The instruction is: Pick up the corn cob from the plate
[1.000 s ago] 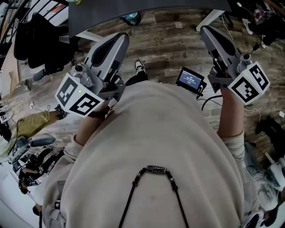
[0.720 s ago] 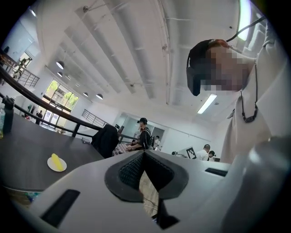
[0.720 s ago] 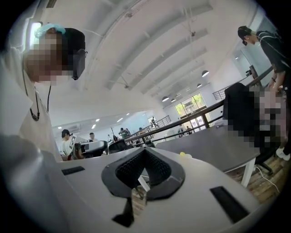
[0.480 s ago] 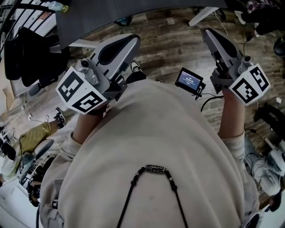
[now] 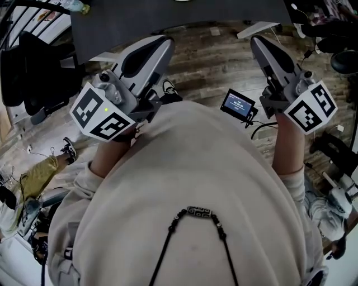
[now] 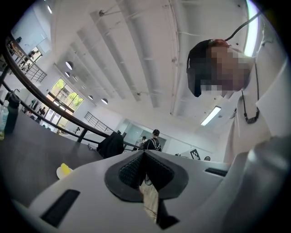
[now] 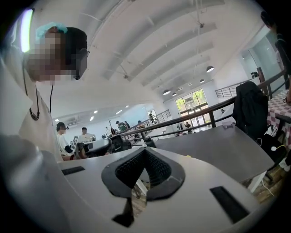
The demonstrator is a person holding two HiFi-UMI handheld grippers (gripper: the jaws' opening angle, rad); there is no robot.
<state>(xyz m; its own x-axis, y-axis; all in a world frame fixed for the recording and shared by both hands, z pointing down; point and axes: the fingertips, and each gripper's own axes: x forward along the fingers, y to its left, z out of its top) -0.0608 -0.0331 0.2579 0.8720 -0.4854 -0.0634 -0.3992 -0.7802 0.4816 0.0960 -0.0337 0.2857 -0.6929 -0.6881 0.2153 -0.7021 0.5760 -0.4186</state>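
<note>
From my remote seat I see smooth grey plastic shells with a soft sheen on the left gripper (image 5: pixel 159 47) and right gripper (image 5: pixel 258 42), their pads (image 6: pixel 130 172) black, matt and ribbed like rubber. The sweater (image 5: pixel 196 179) is matt cream cloth. The floor (image 5: pixel 212 61) is worn wood plank; the table (image 5: pixel 168 17) top dark and matt. The screen (image 5: pixel 238 103) shines glossy.

A wood-plank floor (image 5: pixel 212 61) is seen beneath a dark table (image 5: pixel 168 17). A white beamed ceiling (image 6: pixel 136 54) is lit by strip lights (image 6: pixel 210 116). A railing (image 7: pixel 212 110) and bright windows (image 6: pixel 63 93) are seen beyond.
</note>
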